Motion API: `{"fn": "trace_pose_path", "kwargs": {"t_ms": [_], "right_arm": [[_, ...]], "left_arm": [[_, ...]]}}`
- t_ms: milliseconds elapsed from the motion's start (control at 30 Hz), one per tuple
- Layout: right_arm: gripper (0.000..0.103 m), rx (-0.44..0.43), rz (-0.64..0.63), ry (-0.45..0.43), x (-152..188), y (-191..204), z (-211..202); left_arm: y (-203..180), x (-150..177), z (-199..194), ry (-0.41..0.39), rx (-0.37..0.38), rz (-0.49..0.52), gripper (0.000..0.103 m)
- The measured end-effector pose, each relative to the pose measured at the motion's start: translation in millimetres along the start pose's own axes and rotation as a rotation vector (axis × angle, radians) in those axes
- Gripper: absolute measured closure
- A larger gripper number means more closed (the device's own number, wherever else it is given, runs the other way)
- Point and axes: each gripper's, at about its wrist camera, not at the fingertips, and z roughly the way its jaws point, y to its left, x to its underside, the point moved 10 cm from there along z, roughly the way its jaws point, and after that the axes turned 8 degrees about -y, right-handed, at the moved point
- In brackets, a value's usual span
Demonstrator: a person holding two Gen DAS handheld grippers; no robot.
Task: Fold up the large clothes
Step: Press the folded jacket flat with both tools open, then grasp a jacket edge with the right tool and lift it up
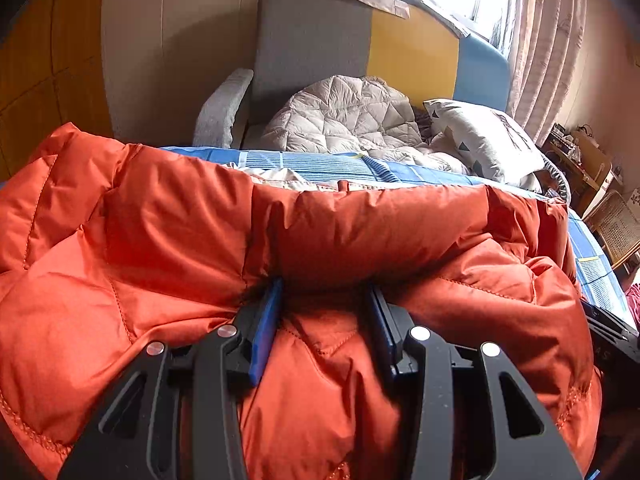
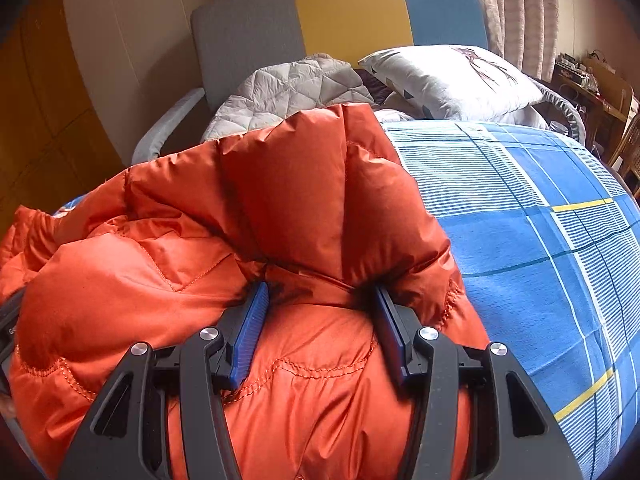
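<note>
An orange puffer jacket [image 1: 168,224] lies bunched on the bed and fills the lower half of both wrist views. My left gripper [image 1: 326,292] is shut on a thick fold of the orange jacket, its blue pads [image 1: 266,328] pressed into the padding on both sides. In the right wrist view the orange jacket [image 2: 288,184] rises in a puffy peak above my right gripper [image 2: 320,296], which is likewise shut on a bulge of it. The right gripper's black body [image 1: 608,332] shows at the right edge of the left view. The fingertips are sunk into fabric.
The bed's blue checked sheet [image 2: 540,216] spreads to the right of the jacket. A grey quilted cover [image 1: 348,116] and a white patterned pillow [image 2: 452,76] lie by the grey, yellow and blue headboard [image 2: 352,12]. A cluttered wooden desk [image 1: 580,160] stands far right by the curtains.
</note>
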Motion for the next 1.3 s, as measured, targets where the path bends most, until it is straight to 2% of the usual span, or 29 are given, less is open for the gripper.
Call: {"fn": "trace_pose_path", "kwargs": {"t_ms": [100,167,233,300,367,533,700,800,867,1033,1067,1133,1300], "right_arm": [[0.05,0.003,-0.004,0.012,-1.1,1.5,-0.4],[0.048,0.0,-0.003,0.051,-4.5,1.1,-0.8],[0.04,-0.011,0.012,0.089,-9.6,0.4,-5.4],[0.027,-0.042,0.06,0.097,-16.1,-1.4,-15.8],[0.023,-0.047,0.095,0.06,-27.1,-9.3,-33.8],[0.023,-0.055,0.179,0.059,-21.7,-40.6,-62.1],[0.023,-0.058,0.278,0.134,23.1,-72.4,-73.1],[0.023,-0.12,0.36,0.161,41.1,-75.4,-75.7],[0.023,-0.176,0.42,0.193,52.9,-71.2,-74.9],[0.023,-0.283,0.447,0.231,62.9,-48.1,-74.2],[0.024,-0.289,0.444,0.238,62.5,-44.5,-74.1],[0.035,-0.291,0.436,0.25,62.6,-38.8,-74.1],[0.071,-0.32,0.425,0.25,56.5,-33.7,-85.3]], "left_arm": [[-1.0,-0.6,-0.4,0.001,0.001,0.002,0.061],[0.7,-0.2,0.0,0.012,0.016,-0.003,0.061],[1.3,-0.3,-2.9,0.028,0.037,-0.009,0.059],[1.5,-1.1,-8.5,0.042,0.056,-0.01,0.055],[4.4,-2.5,-18.6,0.038,0.061,-0.008,0.054],[16.9,-6.6,-51.5,-0.006,0.05,-0.035,0.053],[16.9,0.4,-78.5,-0.032,0.054,-0.043,0.053],[11.6,10.2,-86.5,-0.026,0.041,-0.001,0.053],[13.3,15.1,-90.7,-0.031,0.004,0.04,0.053],[19.6,17.4,-94.3,-0.001,0.029,0.012,0.052],[19.5,17.9,-92.9,0.009,0.029,0.015,0.051],[19.3,19.8,-90.4,0.017,0.021,0.021,0.051],[14.6,25.2,-86.0,0.026,0.005,0.039,0.051]]}}
